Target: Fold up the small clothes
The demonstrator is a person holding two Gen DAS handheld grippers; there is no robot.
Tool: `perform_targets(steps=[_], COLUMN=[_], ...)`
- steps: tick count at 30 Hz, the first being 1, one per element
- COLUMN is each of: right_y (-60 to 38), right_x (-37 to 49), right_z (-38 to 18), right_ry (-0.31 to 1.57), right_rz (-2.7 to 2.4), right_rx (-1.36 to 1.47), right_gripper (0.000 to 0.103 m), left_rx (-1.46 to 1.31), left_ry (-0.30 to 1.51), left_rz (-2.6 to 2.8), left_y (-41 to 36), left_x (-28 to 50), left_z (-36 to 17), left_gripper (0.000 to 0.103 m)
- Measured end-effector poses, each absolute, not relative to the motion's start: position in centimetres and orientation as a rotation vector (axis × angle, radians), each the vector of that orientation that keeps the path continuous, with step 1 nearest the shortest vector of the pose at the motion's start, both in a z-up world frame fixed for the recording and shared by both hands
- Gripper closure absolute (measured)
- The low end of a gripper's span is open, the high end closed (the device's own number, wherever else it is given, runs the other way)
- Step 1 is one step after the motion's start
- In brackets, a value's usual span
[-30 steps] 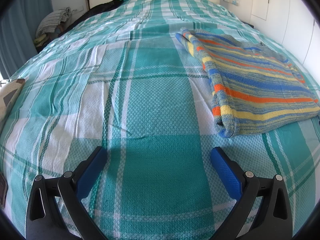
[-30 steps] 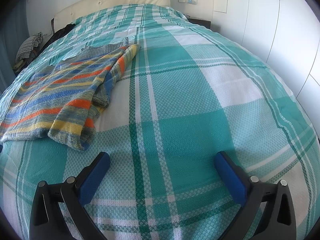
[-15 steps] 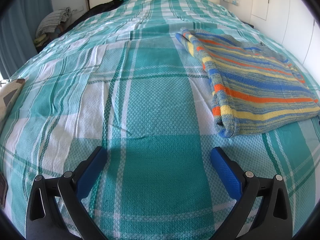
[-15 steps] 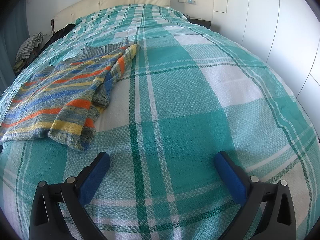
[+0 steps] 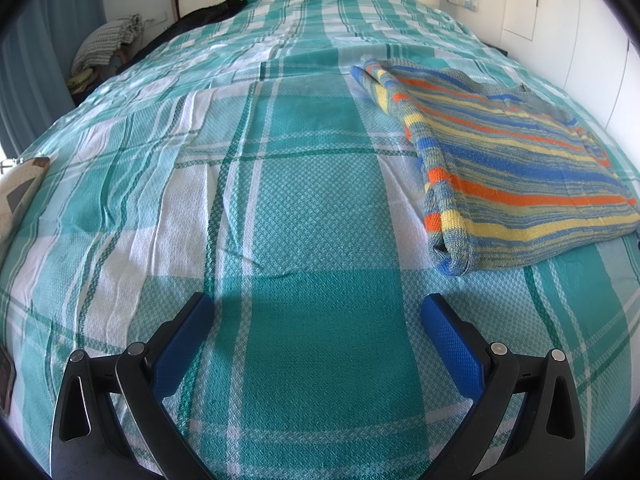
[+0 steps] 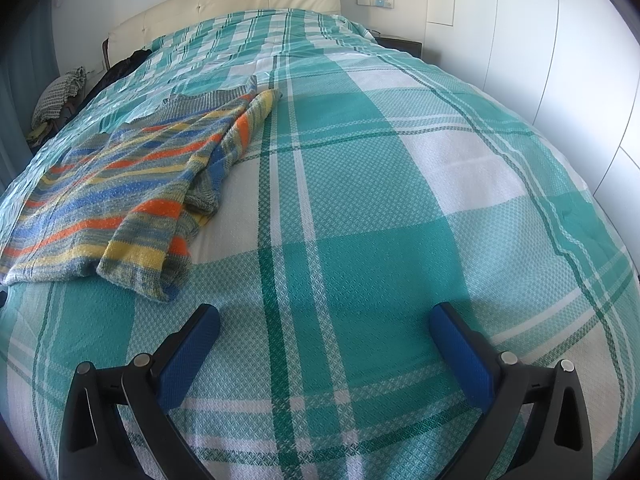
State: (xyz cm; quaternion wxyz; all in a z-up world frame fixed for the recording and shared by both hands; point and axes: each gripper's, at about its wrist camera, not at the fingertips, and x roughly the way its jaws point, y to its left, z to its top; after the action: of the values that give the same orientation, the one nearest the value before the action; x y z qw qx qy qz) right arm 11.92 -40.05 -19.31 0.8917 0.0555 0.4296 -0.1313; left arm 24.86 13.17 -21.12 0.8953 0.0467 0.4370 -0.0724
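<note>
Here the striped sweater is lying folded on the bed, its orange, blue and yellow bands running across a flat body with one rolled edge facing the left wrist camera. In the right wrist view the same sweater is sitting to the left, with a sleeve folded over its top and a grey ribbed hem showing at its far end. It is resting directly on the teal and white plaid bedspread, which is covering the whole bed. The left gripper is hovering low over the plaid cloth, its blue fingers standing spread wide and pinching nothing, with the sweater ahead and to its right, apart from them. The right gripper is likewise hanging above bare bedspread, its blue fingers spread and holding nothing, the sweater's near corner lying just beyond its left finger. Farther out, a cream padded headboard is closing off the bed, dark clothing is lying near it, and white cupboard doors are lining the right side.
</note>
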Motion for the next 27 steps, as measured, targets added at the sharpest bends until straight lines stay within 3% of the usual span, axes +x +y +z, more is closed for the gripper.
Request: perform_targets(steps=[22, 27], right_y=[-40.1, -40.9], right_x=[11.7, 11.6], right_z=[-18.9, -18.2], right_ry=[0.878, 0.880], right_rz=[-0.249, -0.205], right_rx=[0.158, 0.214], right_gripper=[0.000, 0.000], left_rx=[0.053, -0.055], left_ry=[0.962, 1.060], left_rz=[-0.148, -0.140], left_y=[13.4, 14.1], left_x=[25.6, 24.6], left_z=[-21.3, -17.6], left_gripper=[0.000, 0.003])
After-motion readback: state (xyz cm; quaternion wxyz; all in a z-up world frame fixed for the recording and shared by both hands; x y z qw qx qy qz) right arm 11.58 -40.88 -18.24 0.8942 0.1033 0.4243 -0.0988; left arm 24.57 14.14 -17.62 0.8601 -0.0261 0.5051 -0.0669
